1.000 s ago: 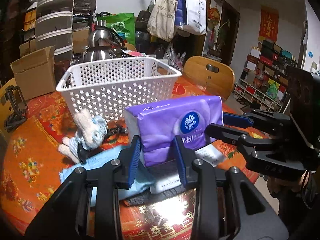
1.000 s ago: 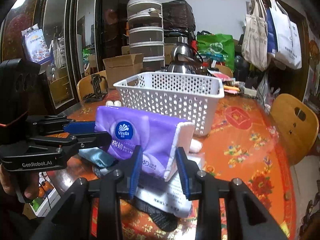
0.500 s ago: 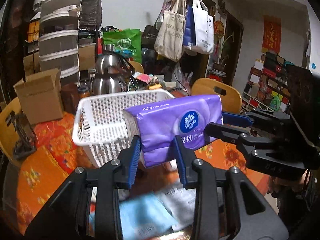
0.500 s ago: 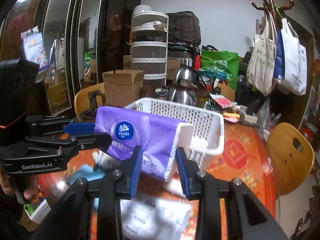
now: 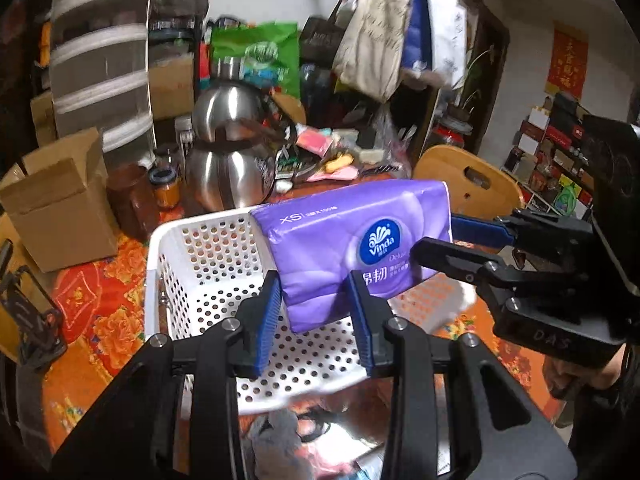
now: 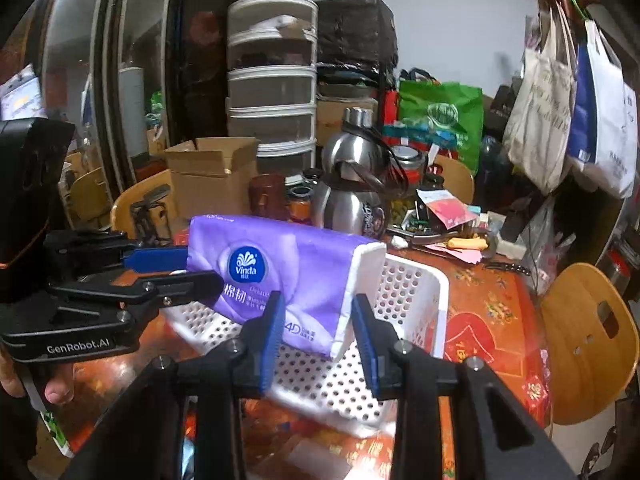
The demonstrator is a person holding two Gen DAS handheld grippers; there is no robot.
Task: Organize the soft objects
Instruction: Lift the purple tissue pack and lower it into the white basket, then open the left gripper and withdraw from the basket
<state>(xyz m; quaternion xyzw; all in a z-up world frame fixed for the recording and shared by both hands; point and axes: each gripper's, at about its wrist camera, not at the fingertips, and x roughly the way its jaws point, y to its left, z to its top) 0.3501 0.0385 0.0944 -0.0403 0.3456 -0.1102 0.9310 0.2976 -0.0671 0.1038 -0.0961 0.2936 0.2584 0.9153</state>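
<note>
Two grippers, one purple tissue pack [image 5: 352, 248], and it hangs right over the white perforated basket [image 5: 208, 264]! From the left wrist: the left gripper [image 5: 316, 312] pinches the pack's near left corner between its blue pads, while the right gripper [image 5: 460, 246] clamps the far right end. Below the pack, the visible basket floor looks bare (nothing sorted in there as far as I can see), so I'd call this the first item, carried but not dropped. Blurred soft things lie on the table just in front of the basket; I can't count them.

Over to the right wrist: the right gripper [image 6: 316, 328] bites the pack's [image 6: 288, 268] white end, the left gripper [image 6: 200, 270] holds the far left end. One basket [image 6: 412, 292], one pack, two steel kettles [image 6: 352, 184] behind.
</note>
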